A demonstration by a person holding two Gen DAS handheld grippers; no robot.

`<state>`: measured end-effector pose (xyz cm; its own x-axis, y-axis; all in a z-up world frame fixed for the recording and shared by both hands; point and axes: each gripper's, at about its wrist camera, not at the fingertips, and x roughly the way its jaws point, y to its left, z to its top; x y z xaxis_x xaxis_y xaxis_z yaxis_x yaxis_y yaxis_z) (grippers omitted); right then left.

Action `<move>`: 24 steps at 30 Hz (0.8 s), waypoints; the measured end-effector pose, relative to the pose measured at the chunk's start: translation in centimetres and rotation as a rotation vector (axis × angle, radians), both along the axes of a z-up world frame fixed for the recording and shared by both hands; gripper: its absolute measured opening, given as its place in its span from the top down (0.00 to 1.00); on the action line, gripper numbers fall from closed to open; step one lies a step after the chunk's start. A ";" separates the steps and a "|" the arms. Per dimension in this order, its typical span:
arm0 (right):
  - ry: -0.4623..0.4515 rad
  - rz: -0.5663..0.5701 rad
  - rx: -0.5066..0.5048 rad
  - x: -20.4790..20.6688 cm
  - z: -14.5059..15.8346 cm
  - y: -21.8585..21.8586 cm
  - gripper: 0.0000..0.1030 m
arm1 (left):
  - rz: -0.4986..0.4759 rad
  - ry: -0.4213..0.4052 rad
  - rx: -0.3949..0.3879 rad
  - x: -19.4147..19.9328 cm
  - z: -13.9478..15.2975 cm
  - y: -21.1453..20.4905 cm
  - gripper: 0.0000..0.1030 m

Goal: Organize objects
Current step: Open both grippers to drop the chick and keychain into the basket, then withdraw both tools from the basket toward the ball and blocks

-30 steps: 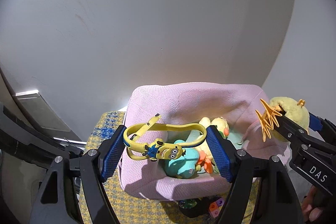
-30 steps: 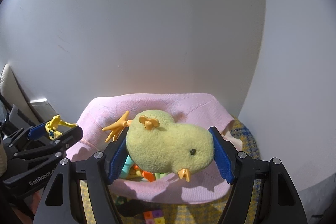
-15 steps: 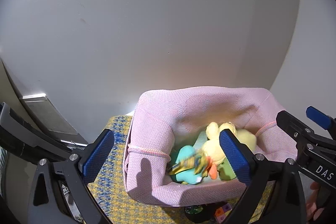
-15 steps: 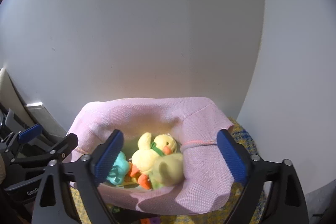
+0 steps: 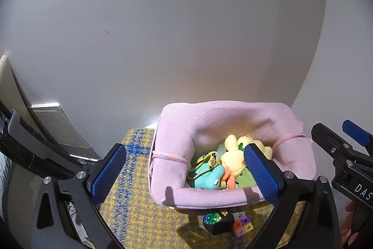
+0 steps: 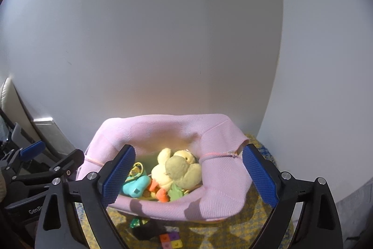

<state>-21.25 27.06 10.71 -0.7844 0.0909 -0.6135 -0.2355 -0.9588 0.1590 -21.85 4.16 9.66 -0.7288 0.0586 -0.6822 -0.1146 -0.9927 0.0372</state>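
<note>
- Left wrist view: left hand-held gripper [image 5: 184, 175] spread wide, nothing between the blue pads, hanging above the near-left corner of the pink fabric basket [image 5: 223, 119].
- Inside the basket: yellow character strap [image 5: 206, 161] draped over a teal plush [image 5: 206, 177], a yellow plush duck [image 5: 234, 159] to its right, a green plush piece [image 5: 244, 180] near the front wall.
- Still outside, on the yellow-and-blue woven cloth [image 5: 137, 211] just before the basket's near wall: a dark round toy with a glittery green face [image 5: 216, 221] and a multicoloured cube block [image 5: 242, 224].
- Risk here: soft, slumping basket wall; a descending pad catching the near rim likely to fold it or drag the basket across the cloth.
- Risk with the strap: loose loop lying on top, easy to snag on a pad and pull back out.
- Right wrist view: right hand-held gripper [image 6: 188, 175] also spread, empty, over the basket's near rim [image 6: 177, 211]; yellow plush chick [image 6: 181, 170] lying on the duck, high in the pile.
- Risk: chick perched on top, prone to roll out if the basket is nudged.
- Risk for the next pick: dark toy [image 6: 145, 229] and cube block [image 6: 170, 239] close together and partly tucked under the rim's shadow; pinching both at once, or clipping the basket, quite possible.
- Both tools close side by side; collision likely if both reach for the same spot.
</note>
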 end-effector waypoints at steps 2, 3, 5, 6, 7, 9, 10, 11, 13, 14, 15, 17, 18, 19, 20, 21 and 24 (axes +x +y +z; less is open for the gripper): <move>0.009 0.000 0.004 0.7 0.6 -0.1 0.09 | 0.000 0.008 0.004 0.6 0.5 -0.1 0.00; 0.014 0.000 0.006 1.1 0.9 -0.3 0.09 | 0.001 0.013 0.007 1.1 0.7 -0.3 0.00; 0.021 0.000 0.008 1.7 1.4 -0.4 0.09 | 0.002 0.020 0.012 1.7 1.1 -0.6 0.00; 0.025 -0.001 0.010 2.0 1.6 -0.4 0.09 | 0.002 0.024 0.013 2.0 1.3 -0.7 0.00; 0.027 -0.001 0.012 2.3 1.8 -0.5 0.09 | 0.002 0.027 0.014 2.2 1.4 -0.8 0.00; 0.033 0.001 0.015 3.0 2.3 -0.8 0.09 | 0.002 0.032 0.015 2.8 1.7 -1.0 0.00; 0.035 0.001 0.016 3.2 2.3 -0.8 0.09 | 0.002 0.034 0.015 3.0 1.8 -1.1 0.00; 0.037 0.002 0.017 3.5 2.5 -0.9 0.09 | 0.001 0.036 0.016 3.2 1.9 -1.2 0.00; 0.041 0.005 0.018 4.0 2.7 -1.1 0.09 | 0.002 0.038 0.015 3.7 2.1 -1.4 0.00; 0.042 0.006 0.019 4.1 2.7 -1.3 0.09 | 0.002 0.039 0.015 3.8 2.3 -1.5 0.00; 0.043 0.009 0.020 4.2 2.6 -1.4 0.09 | 0.003 0.040 0.013 4.0 2.3 -1.6 0.00; 0.044 0.011 0.020 4.6 2.5 -1.6 0.09 | 0.004 0.041 0.012 4.4 2.3 -1.8 0.00; 0.044 0.012 0.019 4.7 2.5 -1.7 0.09 | 0.006 0.041 0.012 4.5 2.3 -1.9 0.00; 0.041 0.014 0.018 4.9 2.4 -1.8 0.09 | 0.006 0.041 0.012 4.7 2.3 -2.0 0.00; 0.040 0.015 0.018 5.0 2.3 -1.9 0.09 | 0.006 0.040 0.013 4.8 2.2 -2.1 0.00; 0.038 0.016 0.018 5.2 2.2 -2.0 0.09 | 0.007 0.039 0.013 5.0 2.1 -2.2 0.00; 0.033 0.015 0.019 5.7 1.7 -2.1 0.09 | 0.005 0.038 0.011 5.5 1.8 -2.3 0.00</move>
<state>-15.52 24.95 12.41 -0.8054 0.0904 -0.5859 -0.2164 -0.9649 0.1486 -16.37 1.85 11.45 -0.7547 0.0619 -0.6532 -0.1080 -0.9937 0.0305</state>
